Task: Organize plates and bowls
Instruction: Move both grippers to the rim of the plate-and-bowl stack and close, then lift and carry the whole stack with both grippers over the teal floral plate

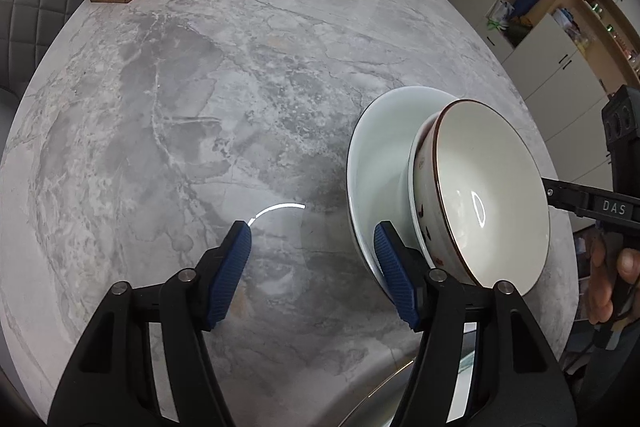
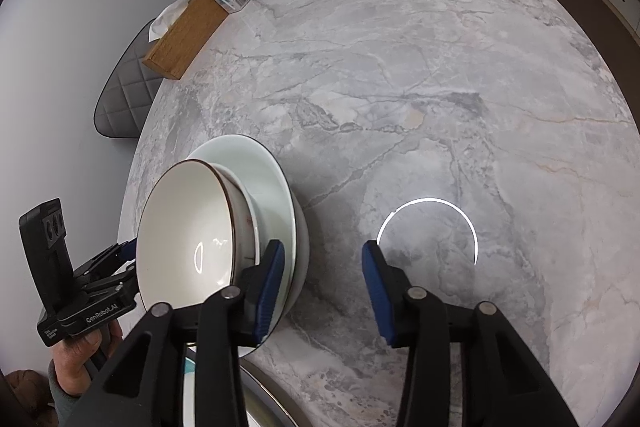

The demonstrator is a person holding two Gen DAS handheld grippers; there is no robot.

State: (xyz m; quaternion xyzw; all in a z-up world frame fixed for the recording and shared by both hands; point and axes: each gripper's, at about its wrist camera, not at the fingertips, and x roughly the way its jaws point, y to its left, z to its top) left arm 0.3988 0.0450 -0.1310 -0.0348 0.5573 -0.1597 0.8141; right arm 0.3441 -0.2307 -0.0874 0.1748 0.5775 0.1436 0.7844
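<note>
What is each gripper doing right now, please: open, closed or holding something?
Left gripper: open, holding nothing; the plate sits just beside it.
Right gripper: open, holding nothing.

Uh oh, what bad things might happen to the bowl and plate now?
1. The bowl sits on the white plate close to the table edge; a nudge might push both off.
2. Both the left gripper and the right gripper straddle the plate's rim with open jaws; uneven squeezing could tip the bowl.
</note>
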